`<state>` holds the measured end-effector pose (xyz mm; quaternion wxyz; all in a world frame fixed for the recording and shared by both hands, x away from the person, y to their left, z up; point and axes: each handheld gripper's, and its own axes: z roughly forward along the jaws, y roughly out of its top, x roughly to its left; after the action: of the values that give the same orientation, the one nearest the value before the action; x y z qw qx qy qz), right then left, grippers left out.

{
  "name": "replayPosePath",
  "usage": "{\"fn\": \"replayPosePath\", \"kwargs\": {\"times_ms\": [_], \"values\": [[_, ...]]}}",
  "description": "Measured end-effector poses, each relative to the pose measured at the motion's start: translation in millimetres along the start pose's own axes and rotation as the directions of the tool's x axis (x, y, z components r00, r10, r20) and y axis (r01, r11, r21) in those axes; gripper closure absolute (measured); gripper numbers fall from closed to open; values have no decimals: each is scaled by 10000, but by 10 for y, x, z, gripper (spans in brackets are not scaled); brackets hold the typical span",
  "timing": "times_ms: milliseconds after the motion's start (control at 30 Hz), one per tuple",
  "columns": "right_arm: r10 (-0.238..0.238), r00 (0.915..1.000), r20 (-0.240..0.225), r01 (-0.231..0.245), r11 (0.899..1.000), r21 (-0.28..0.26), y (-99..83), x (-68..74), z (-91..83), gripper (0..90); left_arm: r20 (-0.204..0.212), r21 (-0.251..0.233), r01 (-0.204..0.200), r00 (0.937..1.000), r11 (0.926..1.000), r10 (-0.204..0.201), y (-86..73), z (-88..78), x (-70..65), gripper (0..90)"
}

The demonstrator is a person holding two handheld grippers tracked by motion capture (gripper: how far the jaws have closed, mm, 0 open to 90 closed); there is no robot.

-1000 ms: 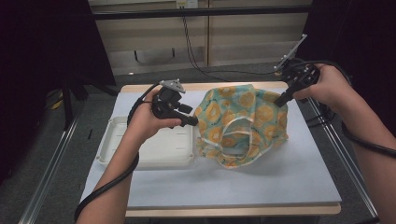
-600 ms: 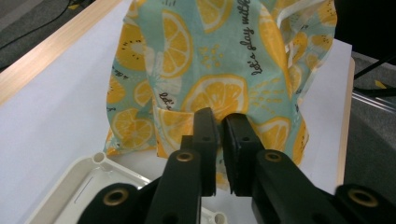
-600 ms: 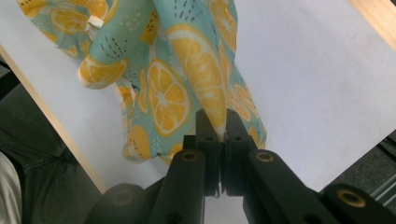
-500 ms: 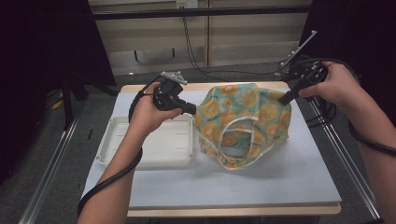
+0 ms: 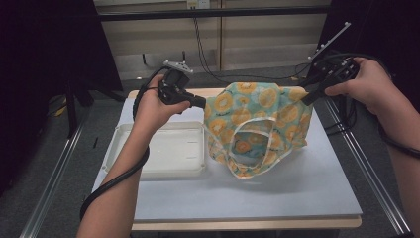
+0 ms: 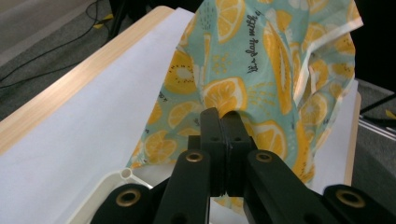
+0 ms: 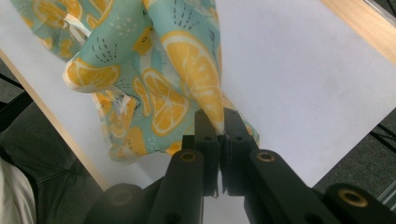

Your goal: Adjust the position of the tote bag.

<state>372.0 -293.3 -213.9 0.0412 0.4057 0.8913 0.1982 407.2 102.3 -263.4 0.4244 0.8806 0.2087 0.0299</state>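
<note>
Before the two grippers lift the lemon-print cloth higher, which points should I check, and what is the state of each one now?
1. Left gripper shut on the cloth: ok.
2. Right gripper shut on the cloth's other top corner: ok.
3. Cloth spread between the two grips: not ok, it sags and folds in the middle.
4. Lower edge off the table: not ok, it rests on the white cover.
5. Cloth free of the white tray: cannot tell, its edge hangs at the tray's rim.

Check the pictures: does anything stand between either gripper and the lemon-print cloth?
Nothing visible does. The left gripper and right gripper are each shut on a pinch of the lemon-print cloth, holding it up above the table beside the white tray.
</note>
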Motion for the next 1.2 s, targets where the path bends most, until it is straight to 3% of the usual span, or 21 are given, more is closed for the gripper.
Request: {"fn": "replayPosePath", "kwargs": {"times_ms": [67, 200, 367, 533, 633, 733, 767, 800, 900, 1067, 1200], "values": [[220, 9997, -77, -220, 9998, 37, -5, -5, -2, 900, -104, -33, 118, 9999, 9999, -119, -1, 15, 21, 897], [235, 9996, -135, -231, 9994, 256, -12, -27, 29, 900, -94, 98, 64, 9999, 9999, -63, 13, 45, 46, 899], [209, 9996, -168, -211, 9997, -125, 5, -36, -40, 900, -54, 247, -194, 9998, 9995, 195, 88, -1, 29, 900], [324, 9994, -81, -325, 9993, -191, 15, -57, -79, 900, -150, -45, 91, 9998, 9999, -92, 105, 22, 81, 899], [570, 9984, -1, -570, 9982, -187, 16, -91, -40, 900, -285, 26, 191, 9994, 9998, -190, 85, 65, 136, 894], [589, 9983, -25, -589, 9982, -113, 14, -107, -2, 900, -170, 108, 339, 9993, 9994, -337, 63, 100, 161, 882], [491, 9987, -102, -492, 9987, -98, 14, -111, 27, 900, -146, 224, 101, 9998, 9997, -98, 66, 97, 167, 876], [498, 9987, -122, -498, 9988, -2, 17, -109, 47, 900, -136, 138, 232, 9996, 9996, -230, 66, 110, 147, 862], [507, 9986, -145, -505, 9986, 138, 22, -108, 113, 900, 7, 525, -4, 10000, 9986, 4, 70, 137, 122, 858], [434, 9990, -131, -432, 9989, 194, 30, -92, 227, 900, -34, 646, 337, 9994, 9973, -335, -7, 264, 179, 885], [244, 9995, -201, -238, 9993, 291, 29, -74, 293, 900, 54, 1247, 252, 9996, 9919, -261, -77, 371, 181, 885]]}}
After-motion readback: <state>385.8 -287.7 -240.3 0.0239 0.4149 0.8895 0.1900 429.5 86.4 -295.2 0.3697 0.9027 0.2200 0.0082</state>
